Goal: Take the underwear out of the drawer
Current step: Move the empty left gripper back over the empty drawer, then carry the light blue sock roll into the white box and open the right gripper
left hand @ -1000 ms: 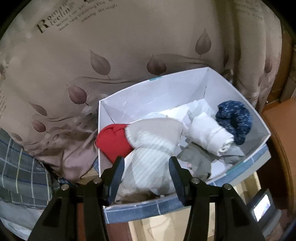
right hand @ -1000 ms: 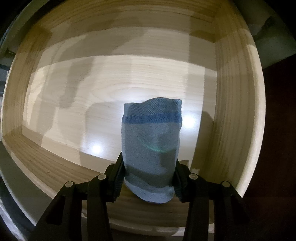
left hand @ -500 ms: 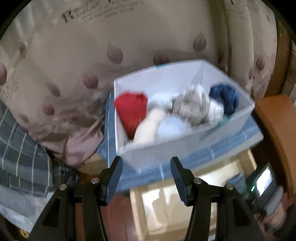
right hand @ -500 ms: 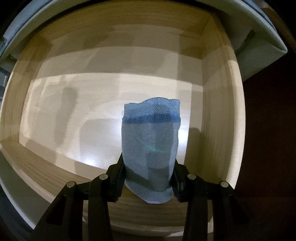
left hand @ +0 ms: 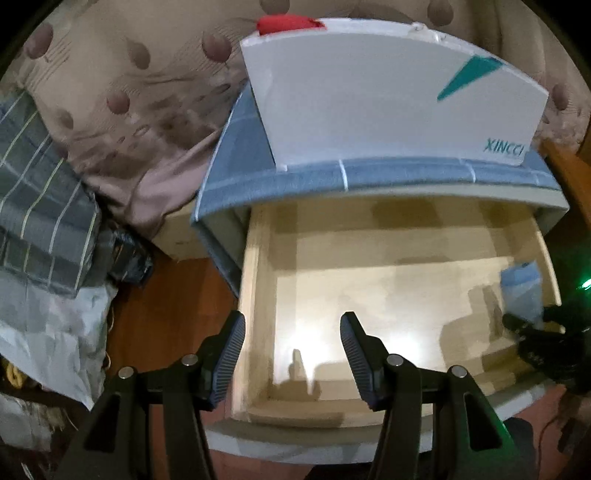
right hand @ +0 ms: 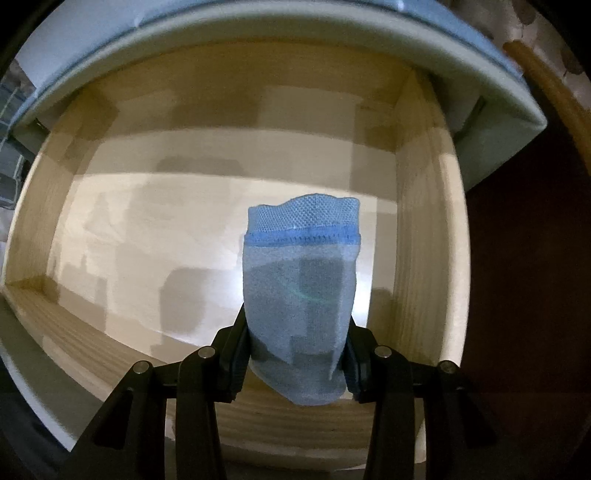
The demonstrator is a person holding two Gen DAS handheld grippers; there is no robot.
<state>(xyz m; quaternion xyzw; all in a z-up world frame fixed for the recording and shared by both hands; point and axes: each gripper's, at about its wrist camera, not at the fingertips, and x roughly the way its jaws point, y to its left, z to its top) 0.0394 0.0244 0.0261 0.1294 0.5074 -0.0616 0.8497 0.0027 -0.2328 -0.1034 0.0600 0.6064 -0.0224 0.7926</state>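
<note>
While bedding point(left hand: 48, 206) is lying heaped at the far left, out of the way, the left tongs point(left hand: 291, 347) are hanging spread and empty over the near left part of the open drawer point(left hand: 255, 295), seemingly free to reach in again. Above the drawer a white box point(left hand: 388, 99) is sitting on the blue-topped cabinet point(left hand: 332, 177), with something red point(left hand: 288, 23) peeking over its rim, so it is probably serving as the place for removed clothes. Further right, the right tongs point(right hand: 295, 354) are pinching the underwear point(right hand: 301, 280), a light blue folded piece with a darker band, by its lower end, so it is standing up above the drawer's bare wooden floor, near the right wall. Judging from that, lifting it clear is the step in hand.
</note>
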